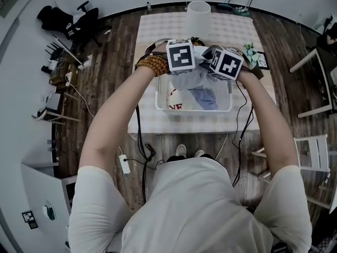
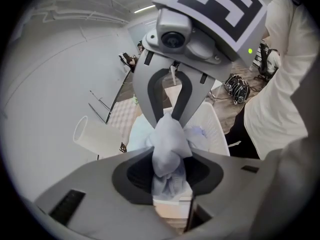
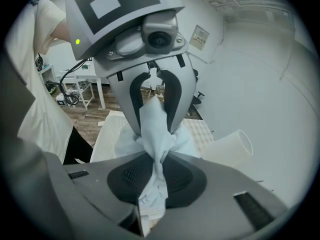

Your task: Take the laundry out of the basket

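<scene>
Both left tongs (image 2: 167, 119) and right tongs (image 3: 154, 126) pinch laundry (image 2: 170, 149) above checked table (image 1: 158, 30), wooden floor (image 1: 113, 78).

Head camera: high above person (image 1: 195, 204), facing steeply down past shoulders and arms onto table (image 1: 158, 30); basket (image 1: 194, 110) near centre, floor (image 1: 110, 73) all around.
Left gripper (image 2: 167, 120) camera: riding on tool, very close behind jaws, aimed along them at pinched cloth (image 2: 167, 144), basket beyond.
Right gripper (image 3: 152, 129) camera: same setup, mirrored.
Strong fisheye bend in both.
All three views share basket, checked table, white cylinder (image 1: 198, 12).
</scene>
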`<state>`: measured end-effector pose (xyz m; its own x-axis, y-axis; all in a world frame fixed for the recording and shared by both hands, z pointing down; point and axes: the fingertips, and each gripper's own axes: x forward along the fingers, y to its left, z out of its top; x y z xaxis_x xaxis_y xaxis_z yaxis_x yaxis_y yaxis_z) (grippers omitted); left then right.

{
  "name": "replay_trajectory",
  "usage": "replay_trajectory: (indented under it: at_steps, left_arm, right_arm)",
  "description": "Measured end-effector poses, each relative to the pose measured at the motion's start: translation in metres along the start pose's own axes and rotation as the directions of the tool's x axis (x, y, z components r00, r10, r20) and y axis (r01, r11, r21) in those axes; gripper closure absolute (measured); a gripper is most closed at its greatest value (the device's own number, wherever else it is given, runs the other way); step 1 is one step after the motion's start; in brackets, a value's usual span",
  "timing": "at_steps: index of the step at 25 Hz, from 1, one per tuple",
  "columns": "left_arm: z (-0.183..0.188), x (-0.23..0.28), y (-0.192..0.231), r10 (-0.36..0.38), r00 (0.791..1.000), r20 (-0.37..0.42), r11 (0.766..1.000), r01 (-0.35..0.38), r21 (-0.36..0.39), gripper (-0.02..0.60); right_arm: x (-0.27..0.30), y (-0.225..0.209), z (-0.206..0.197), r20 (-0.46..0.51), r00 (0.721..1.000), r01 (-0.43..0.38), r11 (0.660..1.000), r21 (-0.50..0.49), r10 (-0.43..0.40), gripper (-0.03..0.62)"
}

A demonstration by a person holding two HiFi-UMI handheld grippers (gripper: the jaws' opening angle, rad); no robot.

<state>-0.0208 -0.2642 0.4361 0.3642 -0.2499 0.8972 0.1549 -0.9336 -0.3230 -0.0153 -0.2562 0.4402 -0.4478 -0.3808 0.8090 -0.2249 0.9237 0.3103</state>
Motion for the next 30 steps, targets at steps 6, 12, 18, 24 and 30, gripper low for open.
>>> replay_trajectory:
  at_steps: [6,12,18,24,30]
  left_arm:
    - [0.018,-0.006,-0.003,-0.034,0.999,0.034,0.999,0.035,-0.017,0.411]
    - [0.071,-0.004,-0.006,-0.054,0.994,0.097,0.997,0.049,0.056,0.413]
    - [0.176,0.028,-0.013,-0.087,0.98,0.178,0.985,0.058,0.161,0.414]
    - [0.27,0.036,-0.029,-0.142,0.958,0.248,0.951,0.062,0.304,0.414]
    - [0.33,0.042,-0.064,-0.184,0.938,0.293,0.92,0.059,0.388,0.414]
  right_arm:
    - [-0.019,-0.006,-0.004,-0.009,1.0,0.026,1.0,-0.004,-0.026,0.52]
    - [-0.052,-0.007,-0.044,-0.053,0.995,0.089,0.994,0.063,-0.086,0.52]
    - [-0.113,-0.005,-0.135,-0.121,0.981,0.171,0.97,0.175,-0.151,0.52]
    - [-0.178,0.01,-0.208,-0.235,0.948,0.279,0.917,0.286,-0.215,0.522]
    - [-0.22,0.043,-0.254,-0.303,0.922,0.343,0.873,0.346,-0.242,0.522]
